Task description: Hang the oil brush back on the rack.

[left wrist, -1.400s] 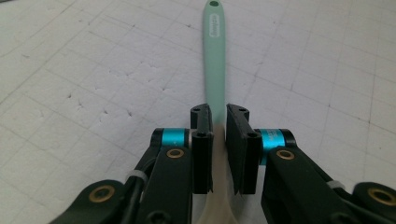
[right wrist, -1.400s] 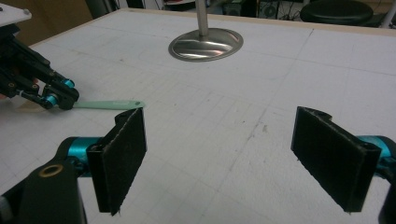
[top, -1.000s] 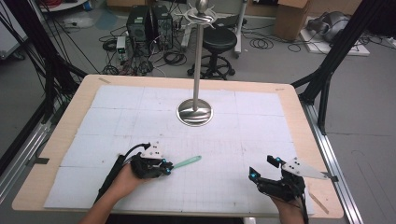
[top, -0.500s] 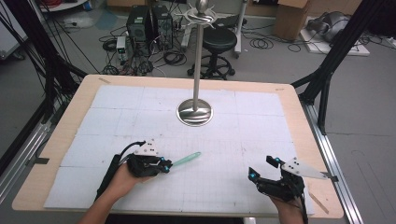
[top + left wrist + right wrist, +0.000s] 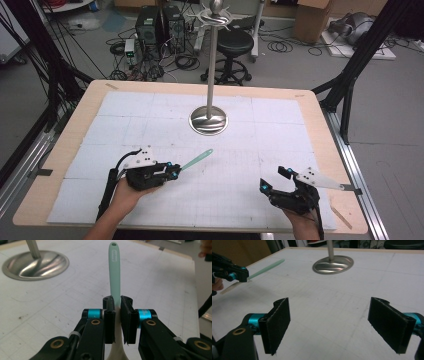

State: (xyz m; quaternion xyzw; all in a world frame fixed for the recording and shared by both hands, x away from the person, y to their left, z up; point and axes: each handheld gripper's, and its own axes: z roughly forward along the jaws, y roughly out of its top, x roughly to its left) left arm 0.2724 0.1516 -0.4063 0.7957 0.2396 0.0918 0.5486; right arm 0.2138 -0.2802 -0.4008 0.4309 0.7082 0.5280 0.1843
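Observation:
A utensil (image 5: 196,159) with a mint-green handle and a cream-white blade is held off the white mat at the front left. My left gripper (image 5: 175,170) is shut on it where the handle meets the blade. The left gripper view shows the pads (image 5: 109,315) pressed on the utensil (image 5: 114,270), whose handle points ahead and ends in a small hole. My right gripper (image 5: 272,179) rests at the front right, open, with nothing between its wide-set pads (image 5: 278,322). In its view my left gripper (image 5: 243,275) and the utensil (image 5: 265,268) are far to the left.
A metal stand with a round base (image 5: 208,121) and a tall pole (image 5: 212,65) topped by hooks (image 5: 216,15) rises from the middle of the mat's far half. The wooden table edge (image 5: 330,150) borders the mat. Black frame legs, cables and a stool are beyond the table.
My left gripper has lifted with the utensil, and the handle tip now sits higher in the high view. The right gripper has kept still.

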